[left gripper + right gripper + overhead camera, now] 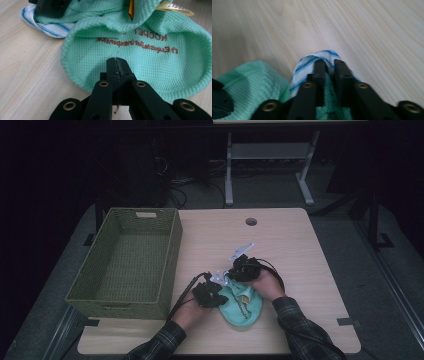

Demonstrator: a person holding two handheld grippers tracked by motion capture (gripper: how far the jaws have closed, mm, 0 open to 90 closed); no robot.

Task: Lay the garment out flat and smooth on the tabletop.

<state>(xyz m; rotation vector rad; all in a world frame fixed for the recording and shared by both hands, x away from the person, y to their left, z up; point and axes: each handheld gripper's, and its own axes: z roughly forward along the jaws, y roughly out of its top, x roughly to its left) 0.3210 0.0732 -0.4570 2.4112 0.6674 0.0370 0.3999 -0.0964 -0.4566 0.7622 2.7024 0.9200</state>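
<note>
Right now both grippers are working the mint-green knit cloth (243, 307) at the near edge of the wooden table (290, 250), right in front of the person. In the left gripper view, the left gripper (116, 65) has its jaws pressed tight together, clenched over the green fabric's near side, though whether any of the knit is actually caught between them I cannot tell; the cloth (140, 65) bulges up beyond it, brown printed lettering (137, 44) running across the weave and a yellowish tag (175, 7) poking out at the top. Over in the right gripper view, the right gripper (329, 65) is nipped onto the cloth's white edge with blue stripes (304, 66), the green knit bunched between and beside its jaws, bare table grain beyond. From the high view the left gripper (212, 292) sits at the cloth's left side and the right gripper (243, 268) at its far side, close together, with plaid sleeves (300, 325) coming in from below. Off to the left stands a green woven basket (170, 255), near the left hand but not touching the cloth. Farther off, a round cable hole (251, 221) marks the table's far side, and beyond the table is a dim floor with the metal legs (229, 175) of another table.
</note>
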